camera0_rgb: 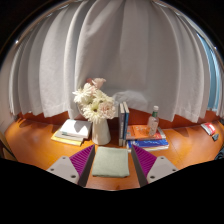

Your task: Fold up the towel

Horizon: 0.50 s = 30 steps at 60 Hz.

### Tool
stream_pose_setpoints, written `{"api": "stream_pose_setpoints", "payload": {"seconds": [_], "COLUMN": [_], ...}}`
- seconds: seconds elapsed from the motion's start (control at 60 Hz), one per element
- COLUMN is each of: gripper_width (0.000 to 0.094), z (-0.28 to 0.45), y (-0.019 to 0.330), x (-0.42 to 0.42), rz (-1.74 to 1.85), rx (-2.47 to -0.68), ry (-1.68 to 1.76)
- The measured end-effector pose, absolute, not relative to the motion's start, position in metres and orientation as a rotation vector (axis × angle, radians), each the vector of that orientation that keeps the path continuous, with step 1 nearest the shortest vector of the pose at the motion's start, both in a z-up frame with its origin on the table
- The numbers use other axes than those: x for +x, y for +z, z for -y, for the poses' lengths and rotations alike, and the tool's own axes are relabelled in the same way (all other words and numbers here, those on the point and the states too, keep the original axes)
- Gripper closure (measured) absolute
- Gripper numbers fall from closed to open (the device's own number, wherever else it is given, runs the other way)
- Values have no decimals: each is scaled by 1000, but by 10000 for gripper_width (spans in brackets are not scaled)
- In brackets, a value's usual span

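Observation:
A pale green towel [111, 162] lies folded into a neat rectangle on the wooden table [185, 150]. It sits between my gripper's [112, 163] two fingers, with the purple pads [81, 158] at its left and right sides. The fingers are spread wide and do not press on the towel; it rests flat on the table with a small gap at each side.
Just beyond the towel stands a white vase of flowers [98, 112]. An open book on a yellow book [71, 130] lies to the left, upright books [123, 122] in the middle, stacked books with a small bottle [152, 122] to the right. White curtains [120, 50] hang behind.

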<state>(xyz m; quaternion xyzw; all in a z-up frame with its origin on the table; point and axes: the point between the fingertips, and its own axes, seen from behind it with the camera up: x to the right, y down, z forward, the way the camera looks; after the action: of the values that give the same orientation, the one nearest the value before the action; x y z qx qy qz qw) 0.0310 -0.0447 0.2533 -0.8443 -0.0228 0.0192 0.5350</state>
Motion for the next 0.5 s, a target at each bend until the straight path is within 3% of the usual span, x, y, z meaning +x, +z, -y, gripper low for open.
{"api": "stream_pose_setpoints", "payload": {"seconds": [0.167,0.5], "gripper_width": [218,205], "z": [107,193], "y": [273,265], "x": [15,-19], "rz": [52,56], "rx": [-2002,-2024], "ry": [-7,-25]}}
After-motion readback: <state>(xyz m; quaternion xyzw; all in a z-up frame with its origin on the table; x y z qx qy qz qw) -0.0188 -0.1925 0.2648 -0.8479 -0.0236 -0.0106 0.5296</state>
